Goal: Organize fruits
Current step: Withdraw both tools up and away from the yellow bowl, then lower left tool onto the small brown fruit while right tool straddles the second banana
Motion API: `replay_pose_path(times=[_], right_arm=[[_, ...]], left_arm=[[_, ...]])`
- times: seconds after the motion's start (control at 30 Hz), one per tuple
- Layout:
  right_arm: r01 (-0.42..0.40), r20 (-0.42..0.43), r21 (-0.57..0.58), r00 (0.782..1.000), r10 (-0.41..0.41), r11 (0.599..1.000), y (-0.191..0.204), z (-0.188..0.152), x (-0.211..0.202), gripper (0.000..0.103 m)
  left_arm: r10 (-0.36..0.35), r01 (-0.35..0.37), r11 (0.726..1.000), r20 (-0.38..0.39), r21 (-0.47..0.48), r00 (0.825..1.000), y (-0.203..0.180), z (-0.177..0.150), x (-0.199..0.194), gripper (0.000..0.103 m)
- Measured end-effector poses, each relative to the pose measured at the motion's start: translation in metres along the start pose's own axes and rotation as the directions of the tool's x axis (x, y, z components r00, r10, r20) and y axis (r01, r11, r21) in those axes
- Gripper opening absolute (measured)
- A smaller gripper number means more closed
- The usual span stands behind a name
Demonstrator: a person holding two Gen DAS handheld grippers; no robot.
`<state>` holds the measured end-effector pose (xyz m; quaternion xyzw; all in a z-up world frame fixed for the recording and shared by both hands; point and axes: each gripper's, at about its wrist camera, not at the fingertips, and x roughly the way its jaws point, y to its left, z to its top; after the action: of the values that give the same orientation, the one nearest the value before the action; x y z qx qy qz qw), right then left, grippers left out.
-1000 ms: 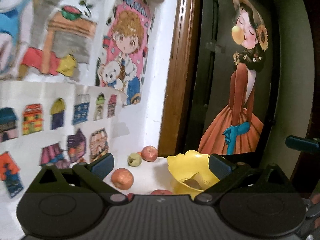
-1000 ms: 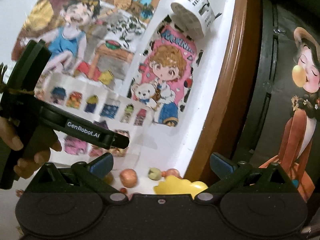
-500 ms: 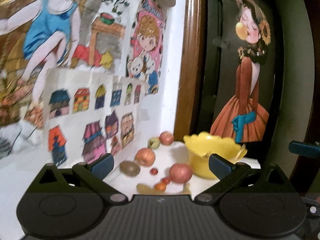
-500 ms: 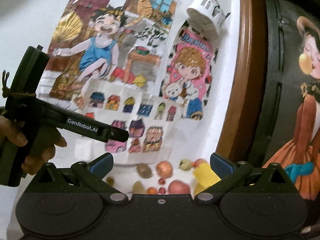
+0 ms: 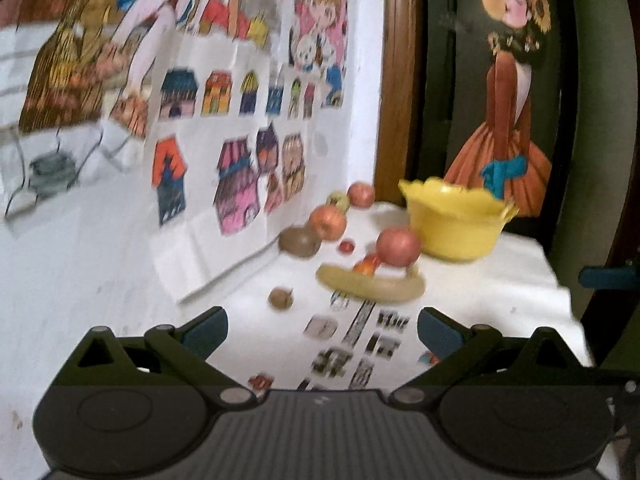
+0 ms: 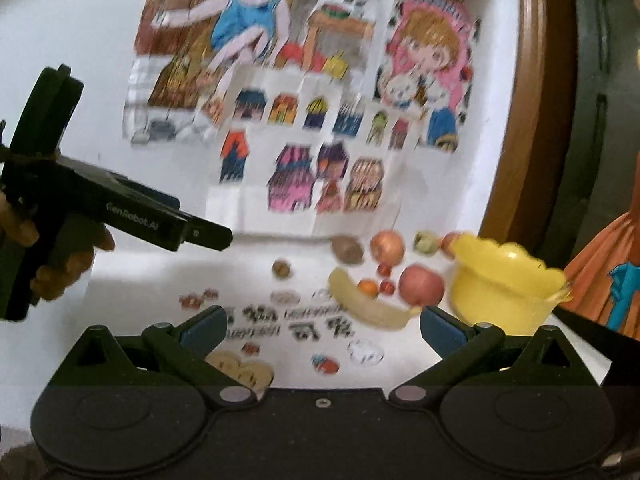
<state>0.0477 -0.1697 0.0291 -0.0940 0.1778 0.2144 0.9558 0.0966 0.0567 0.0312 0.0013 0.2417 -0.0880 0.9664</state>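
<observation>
Looking along my left gripper (image 5: 322, 328), I have its blue-tipped fingers spread wide with nothing between them; my right gripper (image 6: 322, 326) is just as released and empty. Loose fruit lies on the white printed tablecloth (image 5: 500, 292): a pale yellow banana (image 5: 370, 284) nearest me, a big red apple (image 5: 399, 247) touching its far side, tiny red and orange fruits (image 5: 362, 267) beside that. Further back sit a brown kiwi (image 5: 300, 242), a second reddish apple (image 5: 327, 222), a small green fruit (image 5: 338, 201) and a third apple (image 5: 361, 194), strung along the wall. A small brown round fruit (image 5: 281, 298) lies alone to the left. The scalloped yellow plastic bowl (image 5: 456, 222) stands at the right, just beyond the big apple; I cannot see inside it.

Children's coloured drawings (image 6: 304, 128) cover the white wall behind the fruit, and a brown wooden frame (image 6: 524, 120) closes the far corner. The cloth's right edge drops off close beside the bowl. Open cloth lies between my fingers and the banana. From the right wrist camera, a hand (image 6: 60, 256) holds the left gripper up at the left, well clear of the fruit.
</observation>
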Motion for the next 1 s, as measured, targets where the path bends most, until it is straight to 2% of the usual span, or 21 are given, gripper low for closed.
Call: replay_pose_path(times=[0.17,0.43,0.67,1.0], right_arm=[[-0.032,-0.060,0.002,0.998,0.032,0.999,0.003,-0.009,0.020,0.102],[-0.064,-0.139,0.012,0.988,0.065,0.998,-0.004,-0.014,0.062,0.102],[-0.085,-0.148,0.032,0.985,0.089,0.996,-0.019,-0.012,0.093,0.102],[-0.096,-0.153,0.025,0.983,0.098,0.995,-0.047,-0.004,0.138,0.102]], left_arm=[[0.021,-0.022,1.000,-0.046,-0.012,0.999,0.015,-0.016,0.012,0.103],[0.048,-0.053,0.997,-0.094,-0.049,0.994,0.032,-0.019,0.047,0.103],[0.074,-0.078,0.997,-0.135,-0.023,0.988,0.035,-0.006,0.076,0.103],[0.058,-0.057,0.998,-0.172,0.006,0.983,0.038,-0.001,0.117,0.103]])
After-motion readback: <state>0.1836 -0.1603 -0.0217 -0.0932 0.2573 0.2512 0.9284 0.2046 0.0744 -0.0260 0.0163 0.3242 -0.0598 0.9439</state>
